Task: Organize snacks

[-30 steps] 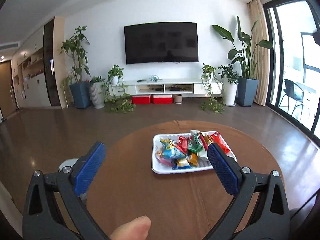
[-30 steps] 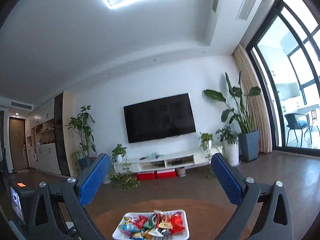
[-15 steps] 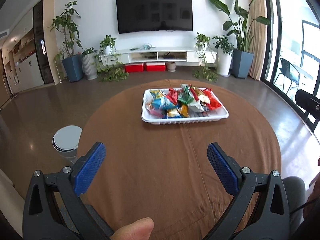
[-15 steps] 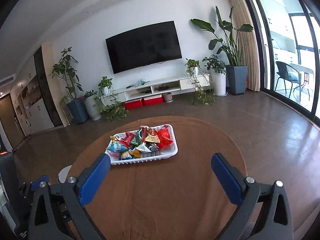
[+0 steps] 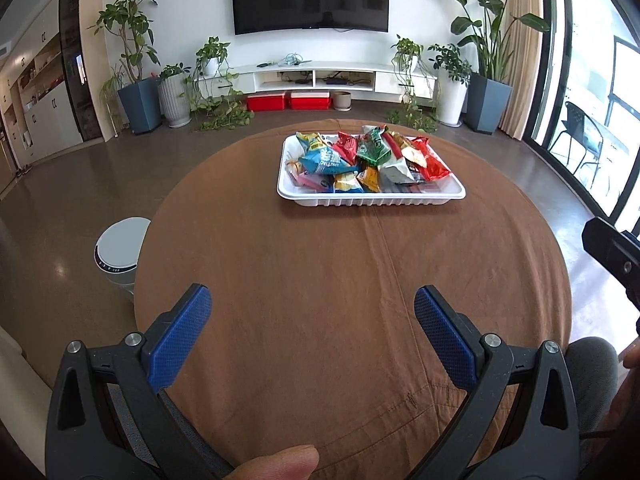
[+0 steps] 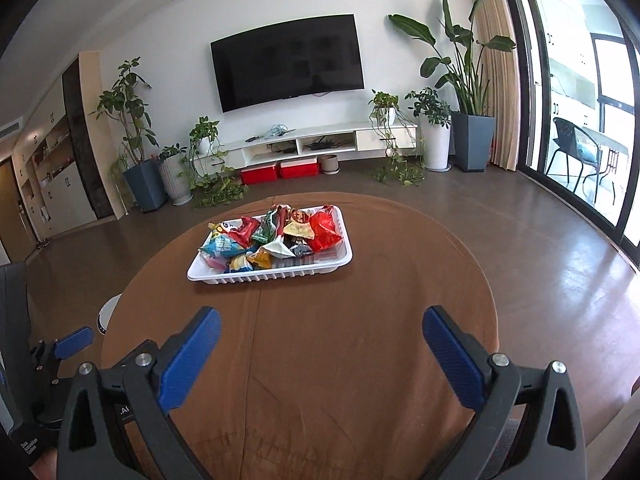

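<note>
Fingers (image 5: 182, 340) of the left gripper (image 5: 312, 312) and right gripper (image 6: 322, 330) are spread wide, empty, above the near tabletop (image 5: 360, 280). Snack packets (image 6: 276, 236) lie heaped in the white tray (image 6: 256, 278) well ahead; best approach low, pinching one top packet's crimped edge.

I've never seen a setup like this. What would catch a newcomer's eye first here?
Probably the white tray heaped with bright snack packets, sitting toward the far side of the round brown table. Next, the blue-padded left gripper and right gripper, both open over the near edge. Behind, a dark TV hangs among potted plants.
</note>
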Tool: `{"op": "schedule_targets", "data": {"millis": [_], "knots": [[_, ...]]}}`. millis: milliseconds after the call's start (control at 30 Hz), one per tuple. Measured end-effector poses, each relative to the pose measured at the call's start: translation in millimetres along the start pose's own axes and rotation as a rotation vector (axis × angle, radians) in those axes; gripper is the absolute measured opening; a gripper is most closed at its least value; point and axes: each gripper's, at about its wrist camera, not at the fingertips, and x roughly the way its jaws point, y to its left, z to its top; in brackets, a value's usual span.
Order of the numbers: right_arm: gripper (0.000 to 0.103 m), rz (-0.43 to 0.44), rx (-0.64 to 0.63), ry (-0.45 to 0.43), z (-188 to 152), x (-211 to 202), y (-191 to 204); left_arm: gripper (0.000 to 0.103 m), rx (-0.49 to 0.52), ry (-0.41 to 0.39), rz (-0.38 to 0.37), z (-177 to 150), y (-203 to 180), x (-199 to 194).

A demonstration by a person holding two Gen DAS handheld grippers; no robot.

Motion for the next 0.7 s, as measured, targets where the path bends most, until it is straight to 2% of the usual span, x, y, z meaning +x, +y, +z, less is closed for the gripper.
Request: {"op": "schedule_targets", "data": {"millis": [700], "knots": [[0.103,0.001,-0.042,0.097,-15.1,12.1,9.4,0.103,-0.01,0.04,-0.017,-5.2,3.6,25.7]]}}
